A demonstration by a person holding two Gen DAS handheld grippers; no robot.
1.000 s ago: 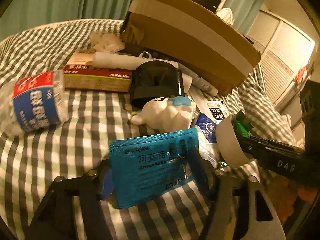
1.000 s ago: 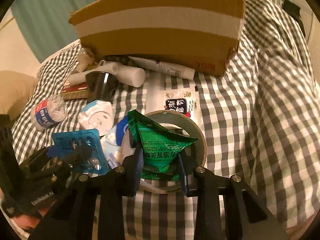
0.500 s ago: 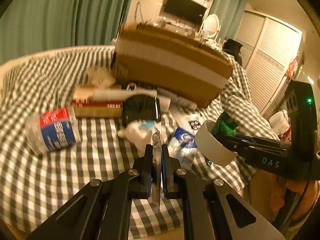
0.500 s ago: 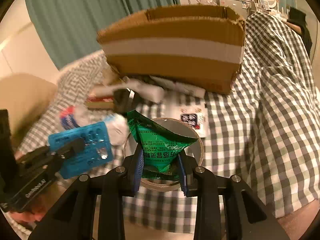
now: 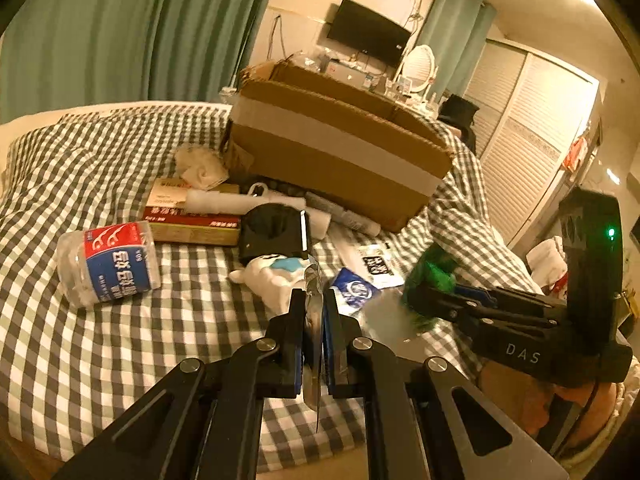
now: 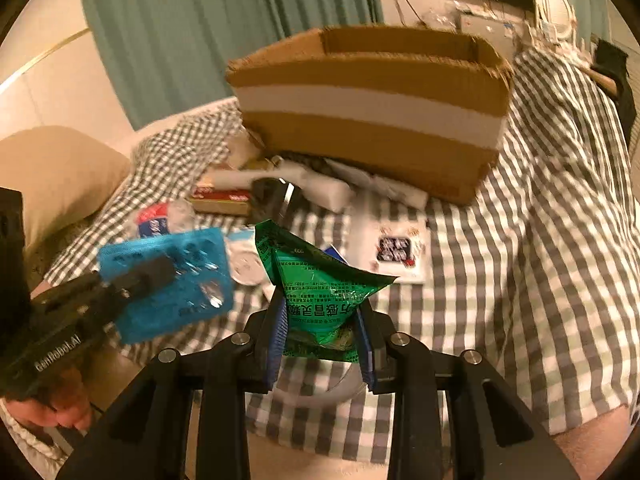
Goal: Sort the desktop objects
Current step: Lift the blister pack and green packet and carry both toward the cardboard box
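Observation:
My left gripper (image 5: 315, 300) is shut on a blue blister pack, seen edge-on as a thin strip (image 5: 314, 332); in the right wrist view the blue pack (image 6: 168, 280) shows flat, held above the checked cloth. My right gripper (image 6: 322, 320) is shut on a green sachet (image 6: 320, 292), lifted above the cloth; it shows blurred in the left wrist view (image 5: 430, 280). A tape roll (image 6: 320, 394) drops away below the right gripper's fingers. The open cardboard box (image 5: 340, 152) stands behind the clutter.
On the checked cloth lie a clear tub with a red and blue label (image 5: 108, 268), a red and gold flat box (image 5: 192, 220), a black cup (image 5: 276, 232), a white toy (image 5: 276, 276), a white tube (image 5: 224, 202), small sachets (image 5: 374, 264) and crumpled tissue (image 5: 200, 166).
Both grippers have lifted up and back from the cloth with their packs. The blue pack turned edge-on to the left camera. The tape roll that hung with the green sachet has slipped down.

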